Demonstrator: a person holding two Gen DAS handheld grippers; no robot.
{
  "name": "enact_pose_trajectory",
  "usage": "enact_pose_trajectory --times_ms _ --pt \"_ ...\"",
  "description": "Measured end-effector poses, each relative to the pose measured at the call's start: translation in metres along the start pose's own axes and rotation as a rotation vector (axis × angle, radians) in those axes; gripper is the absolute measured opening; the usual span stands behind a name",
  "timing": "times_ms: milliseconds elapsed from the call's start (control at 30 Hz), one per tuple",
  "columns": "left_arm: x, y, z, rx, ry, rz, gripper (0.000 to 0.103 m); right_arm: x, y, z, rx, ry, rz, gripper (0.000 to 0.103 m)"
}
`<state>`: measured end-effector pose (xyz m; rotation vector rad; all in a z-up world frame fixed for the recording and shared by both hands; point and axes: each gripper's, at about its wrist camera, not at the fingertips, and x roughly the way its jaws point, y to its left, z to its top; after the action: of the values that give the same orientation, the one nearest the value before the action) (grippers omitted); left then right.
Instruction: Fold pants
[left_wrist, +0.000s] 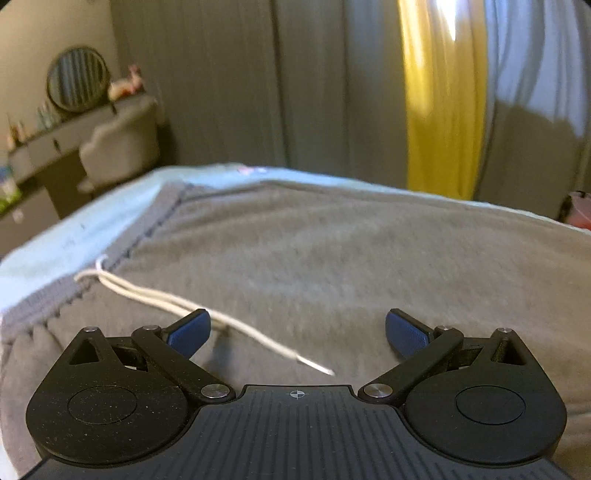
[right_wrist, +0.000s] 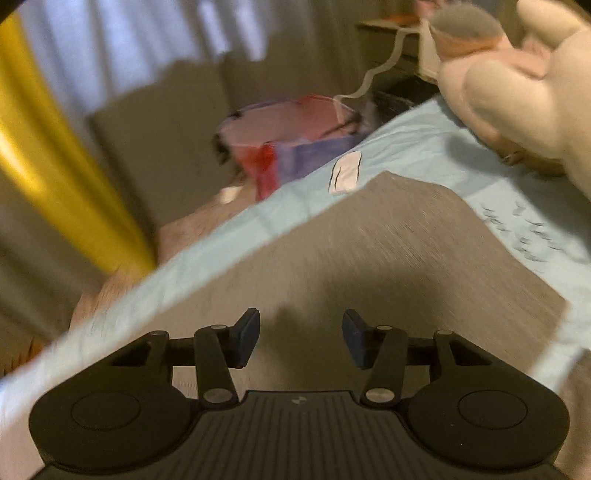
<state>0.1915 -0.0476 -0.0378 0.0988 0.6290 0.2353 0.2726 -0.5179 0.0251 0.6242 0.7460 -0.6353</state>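
Observation:
Grey sweatpants (left_wrist: 332, 266) lie spread on a light blue sheet (left_wrist: 55, 243). Their ribbed waistband (left_wrist: 122, 251) runs along the left, and a white drawstring (left_wrist: 207, 317) trails from it across the fabric. My left gripper (left_wrist: 297, 332) hovers just above the pants near the waist, jaws wide open, the drawstring's end lying between the blue pads. In the right wrist view the pants (right_wrist: 388, 251) end in a straight edge and corner against the sheet (right_wrist: 424, 147). My right gripper (right_wrist: 300, 339) is above that grey fabric, jaws partly open, nothing between them.
A plush toy (right_wrist: 517, 85) lies on the sheet at the far right. Beside the bed stand a red and blue bin (right_wrist: 291, 144) and a yellow curtain (left_wrist: 443, 110). A dresser with a round mirror (left_wrist: 77, 79) and a chair (left_wrist: 122, 140) are at the far left.

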Motion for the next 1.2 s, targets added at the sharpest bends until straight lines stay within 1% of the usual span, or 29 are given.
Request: enact_pose_trajectory --times_ms 33,100,133,167,267,333,367,400,433,467,500,567,633,700,767,833,867,900,933,967,1033,1067,1100,1133,1167,1200 --pt "0.003 -0.003 0.000 0.006 0.001 0.009 0.103 0.014 0.004 0.008 0.036 0.009 -0.001 0.055" --pt "0.011 -0.004 0.000 0.009 0.011 0.018 0.103 0.035 0.012 0.017 0.085 0.010 -0.024 0.055" --pt "0.014 -0.004 -0.002 0.007 0.017 0.013 0.103 0.046 0.016 0.022 0.096 0.014 -0.061 0.055" --pt "0.017 -0.004 -0.003 0.005 0.017 0.008 0.103 0.053 0.017 0.026 0.108 0.011 -0.081 0.056" --pt "0.019 -0.006 -0.007 -0.002 0.014 0.001 0.103 0.073 0.023 0.029 0.154 0.029 -0.107 0.064" --pt "0.022 -0.005 -0.008 -0.019 0.019 -0.010 0.103 0.083 0.028 0.030 0.157 0.038 -0.117 0.075" --pt "0.023 -0.003 -0.009 -0.031 0.021 -0.018 0.103 0.087 0.031 0.032 0.151 0.031 -0.126 0.074" --pt "0.024 -0.002 -0.009 -0.042 0.024 -0.025 0.103 0.091 0.034 0.030 0.132 0.020 -0.160 0.063" --pt "0.024 -0.001 -0.010 -0.052 0.027 -0.030 0.103 0.092 0.038 0.027 0.098 0.012 -0.199 0.046" --pt "0.025 0.000 -0.010 -0.059 0.030 -0.035 0.103 0.091 0.040 0.024 0.055 -0.002 -0.227 0.033" --pt "0.024 0.001 -0.010 -0.059 0.030 -0.037 0.103 0.087 0.039 0.021 0.021 -0.010 -0.241 0.009" --pt "0.024 0.002 -0.012 -0.056 0.025 -0.046 0.103 0.071 0.023 0.019 0.047 -0.025 -0.173 0.007" --pt "0.025 0.004 -0.013 -0.059 0.021 -0.064 0.103 0.037 0.004 0.012 0.079 -0.083 -0.075 0.006" --pt "0.024 0.007 -0.012 -0.056 0.029 -0.087 0.103 -0.012 -0.020 -0.006 0.087 -0.159 0.021 0.006" --pt "0.022 0.012 -0.010 -0.069 0.042 -0.129 0.103 -0.066 -0.051 -0.038 0.118 -0.234 0.089 0.005" --pt "0.015 0.022 -0.007 -0.121 0.032 -0.192 0.103 -0.119 -0.085 -0.085 0.144 -0.303 0.119 0.005" --pt "0.010 0.027 -0.006 -0.152 0.018 -0.225 0.103 -0.141 -0.101 -0.112 0.156 -0.320 0.113 0.005" --pt "0.003 0.033 -0.005 -0.181 -0.001 -0.259 0.103 -0.156 -0.113 -0.134 0.159 -0.320 0.099 0.005" --pt "-0.002 0.035 -0.003 -0.194 -0.016 -0.276 0.103 -0.169 -0.125 -0.160 0.158 -0.309 0.083 0.006" --pt "-0.008 0.038 -0.001 -0.198 -0.034 -0.286 0.103 -0.176 -0.136 -0.183 0.147 -0.287 0.073 0.006" --pt "-0.020 0.042 0.003 -0.195 -0.068 -0.303 0.103 -0.177 -0.159 -0.221 0.128 -0.211 0.080 0.006" --pt "-0.024 0.044 0.005 -0.199 -0.073 -0.317 0.103 -0.173 -0.167 -0.231 0.124 -0.180 0.072 0.007" --pt "-0.026 0.046 0.007 -0.200 -0.066 -0.336 0.103 -0.168 -0.175 -0.238 0.127 -0.156 0.051 0.009" --pt "-0.027 0.049 0.010 -0.199 -0.050 -0.359 0.103 -0.164 -0.182 -0.239 0.147 -0.153 0.053 0.014" --pt "-0.027 0.051 0.013 -0.203 -0.033 -0.373 0.103 -0.164 -0.191 -0.238 0.195 -0.162 0.076 0.016" --pt "-0.025 0.055 0.017 -0.214 -0.006 -0.392 0.103 -0.164 -0.197 -0.238 0.236 -0.172 0.110 0.029"
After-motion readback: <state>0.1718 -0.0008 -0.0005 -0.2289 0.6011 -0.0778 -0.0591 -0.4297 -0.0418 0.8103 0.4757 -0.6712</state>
